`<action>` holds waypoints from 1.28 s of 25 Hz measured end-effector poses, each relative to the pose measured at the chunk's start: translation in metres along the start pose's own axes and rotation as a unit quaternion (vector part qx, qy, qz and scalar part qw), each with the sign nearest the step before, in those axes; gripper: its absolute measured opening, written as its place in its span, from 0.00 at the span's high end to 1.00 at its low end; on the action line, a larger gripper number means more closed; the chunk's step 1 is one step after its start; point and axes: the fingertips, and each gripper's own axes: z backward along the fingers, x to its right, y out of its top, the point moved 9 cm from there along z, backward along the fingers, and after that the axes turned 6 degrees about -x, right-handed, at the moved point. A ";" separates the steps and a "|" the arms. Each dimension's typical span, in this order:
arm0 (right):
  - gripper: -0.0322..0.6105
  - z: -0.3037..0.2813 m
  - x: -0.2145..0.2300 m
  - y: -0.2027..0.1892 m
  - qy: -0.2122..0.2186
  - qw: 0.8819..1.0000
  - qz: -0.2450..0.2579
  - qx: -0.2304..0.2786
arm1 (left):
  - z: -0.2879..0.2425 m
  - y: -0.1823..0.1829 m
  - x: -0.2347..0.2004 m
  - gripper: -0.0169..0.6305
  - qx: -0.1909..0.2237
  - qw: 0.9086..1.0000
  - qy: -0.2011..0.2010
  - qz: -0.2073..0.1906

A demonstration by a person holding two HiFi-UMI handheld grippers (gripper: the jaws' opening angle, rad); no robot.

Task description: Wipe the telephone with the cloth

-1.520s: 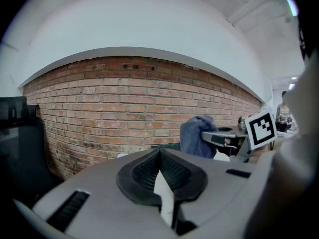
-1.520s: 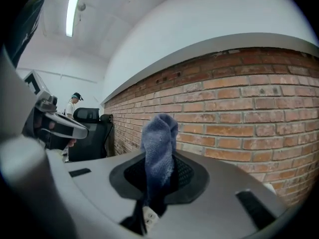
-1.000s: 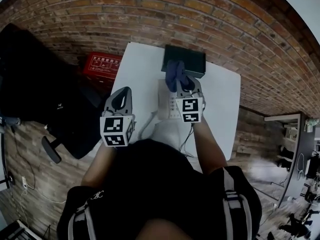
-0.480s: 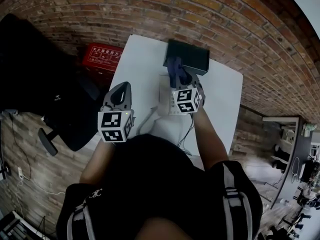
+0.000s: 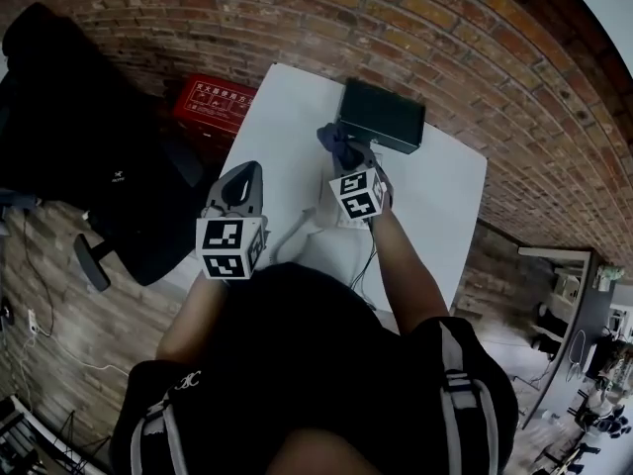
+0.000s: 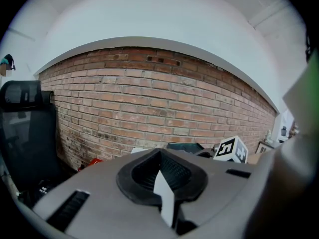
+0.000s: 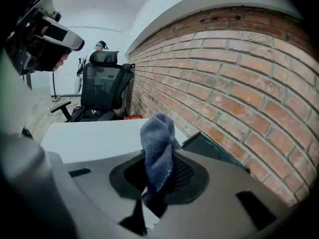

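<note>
The head view looks steeply down on the white table (image 5: 282, 117) from above. The left gripper view, low beside the table, faces the brick wall (image 6: 149, 98) behind it; the right gripper view, seemingly just over the table, looks along that same wall.

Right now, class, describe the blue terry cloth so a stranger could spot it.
Start at the white table beside the red brick wall, then find the right gripper near the black box. The blue terry cloth is bunched between its jaws, the only soft, fuzzy thing above that table.
</note>
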 end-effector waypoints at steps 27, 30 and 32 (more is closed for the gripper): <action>0.87 0.032 -0.061 -0.034 0.111 0.992 -0.047 -0.025 | 0.012 -0.002 0.018 0.98 0.002 0.999 -0.033 -0.019; 0.87 0.036 -0.065 -0.038 0.117 0.991 -0.059 -0.020 | 0.011 -0.004 0.020 0.98 -0.002 0.999 -0.039 -0.022; 0.87 0.039 -0.069 -0.042 0.115 0.992 -0.053 -0.022 | 0.010 -0.005 0.022 0.98 -0.003 0.999 -0.045 -0.025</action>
